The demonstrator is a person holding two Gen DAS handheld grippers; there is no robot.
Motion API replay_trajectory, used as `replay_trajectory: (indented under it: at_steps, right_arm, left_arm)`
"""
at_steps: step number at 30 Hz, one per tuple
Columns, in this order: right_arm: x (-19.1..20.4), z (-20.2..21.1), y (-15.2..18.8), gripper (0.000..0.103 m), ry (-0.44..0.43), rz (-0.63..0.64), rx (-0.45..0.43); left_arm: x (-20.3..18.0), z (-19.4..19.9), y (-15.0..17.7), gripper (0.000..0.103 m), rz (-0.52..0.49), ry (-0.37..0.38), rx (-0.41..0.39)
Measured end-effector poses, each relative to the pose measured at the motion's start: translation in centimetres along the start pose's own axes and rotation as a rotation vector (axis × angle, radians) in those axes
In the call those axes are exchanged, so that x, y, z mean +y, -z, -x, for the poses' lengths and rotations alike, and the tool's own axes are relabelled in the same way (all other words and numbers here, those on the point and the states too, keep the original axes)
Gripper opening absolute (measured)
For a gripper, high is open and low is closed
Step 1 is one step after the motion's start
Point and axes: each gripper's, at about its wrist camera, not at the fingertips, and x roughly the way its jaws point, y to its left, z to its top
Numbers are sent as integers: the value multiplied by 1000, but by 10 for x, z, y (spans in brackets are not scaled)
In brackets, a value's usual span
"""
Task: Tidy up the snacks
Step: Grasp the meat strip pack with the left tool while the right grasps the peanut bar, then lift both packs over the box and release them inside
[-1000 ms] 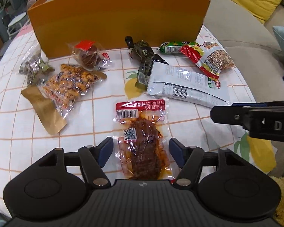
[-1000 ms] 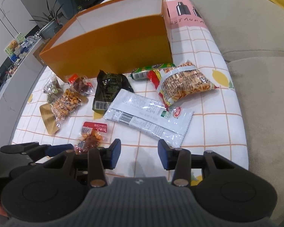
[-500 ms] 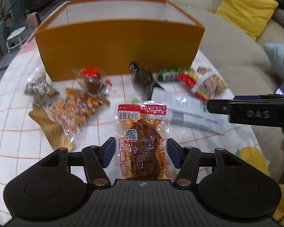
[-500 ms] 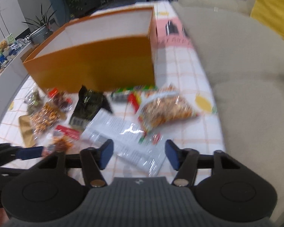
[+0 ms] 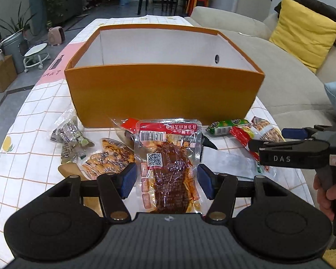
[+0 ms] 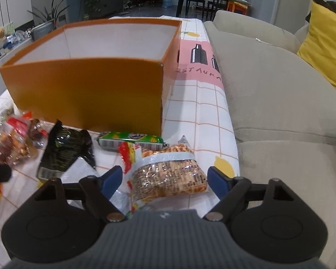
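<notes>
My left gripper (image 5: 166, 178) is shut on a clear red-topped packet of dark meat snack (image 5: 168, 163) and holds it raised above the table, in front of the open orange box (image 5: 163, 89). My right gripper (image 6: 168, 179) is open, its fingers on either side of a crinkly bag of orange-brown snacks (image 6: 168, 174) that lies on the cloth. The right gripper also shows at the right of the left wrist view (image 5: 289, 150). A green sausage stick (image 6: 130, 140), a dark green packet (image 6: 62, 152) and a white wrapper (image 5: 230, 161) lie near the box.
The orange box (image 6: 85, 92) is empty with white inner walls. More packets lie at the left: nut bag (image 5: 107, 157), small wrapped sweets (image 5: 69, 136). A beige sofa (image 6: 280, 94) with a yellow cushion (image 5: 302, 33) runs along the table's right edge.
My left gripper has lifted the meat packet off the cloth and tilted up toward the box. My right gripper has moved forward over the white wrapper to straddle the orange-brown snack bag.
</notes>
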Motion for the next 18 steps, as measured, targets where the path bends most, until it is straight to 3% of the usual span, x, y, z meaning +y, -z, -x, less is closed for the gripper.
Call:
replay_trajectory:
  at_steps: [6,14,18]
  right_arm:
    - [4,-15,3,73,14,48,3]
    - [6,-7,7,51,34,64,-17]
    - [9,4,7,47,35,73,-21]
  left_arm:
    - [4,-2,0,67,9,-5,9]
    - [4,10,0,67,14,-1,-22]
    - [7,20,0,67,15,-2,-44]
